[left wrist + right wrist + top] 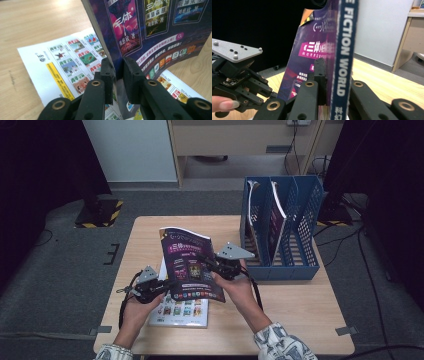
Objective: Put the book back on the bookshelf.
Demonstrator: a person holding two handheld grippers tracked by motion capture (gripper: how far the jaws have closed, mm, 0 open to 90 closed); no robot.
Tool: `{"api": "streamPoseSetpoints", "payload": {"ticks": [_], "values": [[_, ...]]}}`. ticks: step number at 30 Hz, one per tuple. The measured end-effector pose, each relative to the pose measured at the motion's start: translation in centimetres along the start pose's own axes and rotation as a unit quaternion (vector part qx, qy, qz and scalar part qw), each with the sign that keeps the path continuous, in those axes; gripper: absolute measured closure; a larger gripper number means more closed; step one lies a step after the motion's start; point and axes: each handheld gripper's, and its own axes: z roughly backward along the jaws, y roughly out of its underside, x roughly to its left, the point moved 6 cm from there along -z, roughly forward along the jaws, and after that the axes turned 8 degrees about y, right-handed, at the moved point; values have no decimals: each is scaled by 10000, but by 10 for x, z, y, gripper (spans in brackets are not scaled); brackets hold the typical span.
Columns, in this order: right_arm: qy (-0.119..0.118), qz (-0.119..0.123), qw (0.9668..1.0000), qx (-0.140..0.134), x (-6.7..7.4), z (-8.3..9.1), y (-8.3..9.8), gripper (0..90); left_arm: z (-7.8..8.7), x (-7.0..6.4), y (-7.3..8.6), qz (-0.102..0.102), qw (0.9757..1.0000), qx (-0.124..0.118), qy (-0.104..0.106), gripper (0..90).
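A purple magazine (189,265) is held tilted above the wooden table (300,305), pinched from both sides. My left gripper (167,285) is shut on its lower left edge; in the left gripper view the jaws (118,75) clamp the cover (155,27) near its corner. My right gripper (210,265) is shut on the right edge; in the right gripper view its jaws (335,82) squeeze the blue spine (345,45). A white magazine (182,312) lies flat on the table beneath, also in the left gripper view (62,67).
A blue file rack (305,220) with three slots stands at the table's right rear; two slots hold upright magazines (277,215). A stand base with yellow-black stripes (100,212) sits on the floor beyond the table's left. Bare tabletop lies at front right.
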Motion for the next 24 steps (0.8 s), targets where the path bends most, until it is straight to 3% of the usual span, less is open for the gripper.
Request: {"api": "streamPoseSetpoints", "payload": {"ticks": [8,15,24], "values": [[-23,2,10000,-3,0,1,-2,832,11,5,-5,-139,9992,-196,-323,844],[-143,76,9999,-4,5,0,-2,814,12,8,-3,-69,9995,-217,-230,845],[-433,175,9989,-33,13,-2,-9,698,13,9,-2,-76,9995,-223,-195,844]]}}
